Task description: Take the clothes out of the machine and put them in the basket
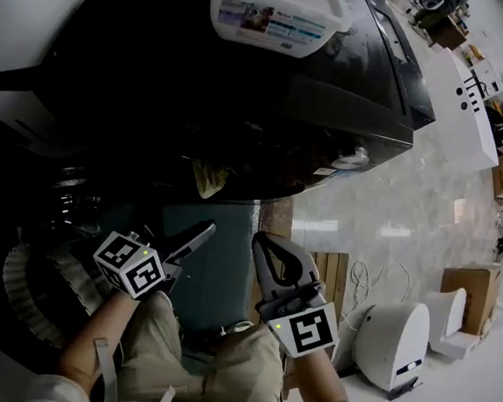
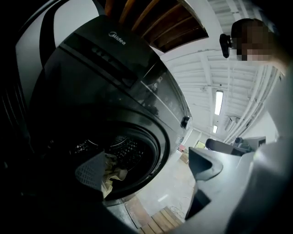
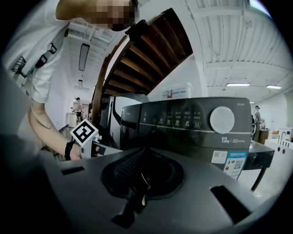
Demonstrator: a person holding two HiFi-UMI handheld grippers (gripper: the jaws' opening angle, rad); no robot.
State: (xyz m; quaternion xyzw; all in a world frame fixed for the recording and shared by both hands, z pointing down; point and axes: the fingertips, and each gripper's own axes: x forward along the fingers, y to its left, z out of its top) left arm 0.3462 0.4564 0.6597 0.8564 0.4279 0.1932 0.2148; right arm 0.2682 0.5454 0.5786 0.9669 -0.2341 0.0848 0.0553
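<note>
Two claws hover before machine (image 1: 242,107) mouth. Left claw (image 1: 187,238) wide open, empty, aimed at drum. Right claw (image 1: 265,251) closed tight, holding nothing. Yellowish cloth (image 1: 208,178) lies at drum's front lip, touched by neither claw. White box (image 1: 276,14) on machine top. Woven basket (image 1: 25,285) on floor under left arm.

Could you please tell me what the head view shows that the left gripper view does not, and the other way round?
Only the head view shows the white box on top of the washer, the woven basket at lower left, and the right gripper, fingers together. Only the left gripper view shows the perforated drum and the ceiling lights. Both show the washer, the pale cloth at its opening, and the left gripper, whose fingers stand apart.
</note>
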